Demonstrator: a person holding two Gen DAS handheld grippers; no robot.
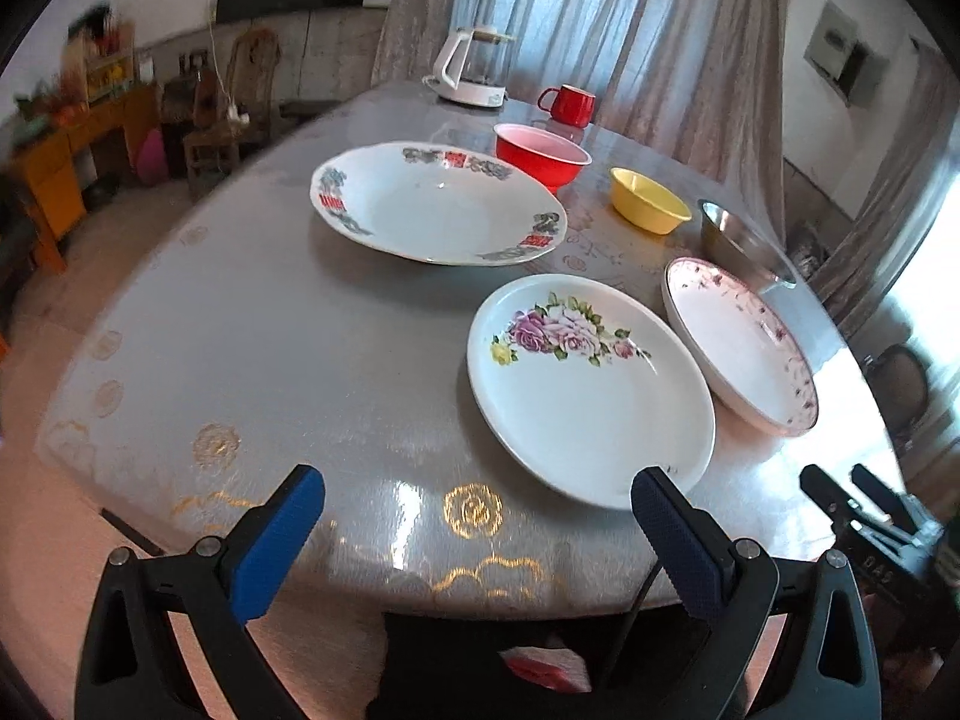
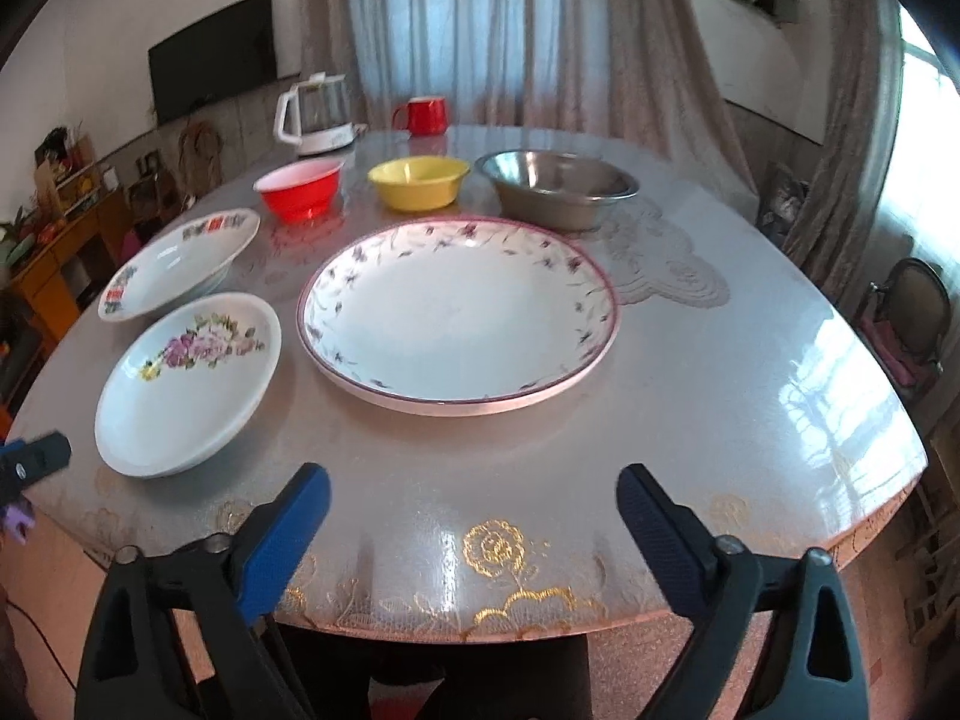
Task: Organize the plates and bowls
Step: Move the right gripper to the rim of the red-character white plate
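Note:
Three plates lie on the grey table (image 2: 750, 360): a rose-print plate (image 1: 591, 390) (image 2: 186, 384), a pink-rimmed plate (image 2: 459, 315) (image 1: 741, 345) and a big plate with red and grey marks (image 1: 438, 204) (image 2: 180, 264). Behind them stand a red bowl (image 2: 300, 192) (image 1: 540, 153), a yellow bowl (image 2: 418, 180) (image 1: 648, 201) and a steel bowl (image 2: 558, 186) (image 1: 744, 246). My left gripper (image 1: 477, 507) is open above the near edge, its right pad beside the rose plate's rim. My right gripper (image 2: 474, 501) is open in front of the pink-rimmed plate, nothing between its pads.
A white kettle (image 2: 315, 114) (image 1: 471, 69) and a red mug (image 2: 423, 115) (image 1: 567, 103) stand at the table's far side. A lace mat (image 2: 660, 264) lies under the steel bowl. Chairs, a wooden cabinet and curtains surround the table.

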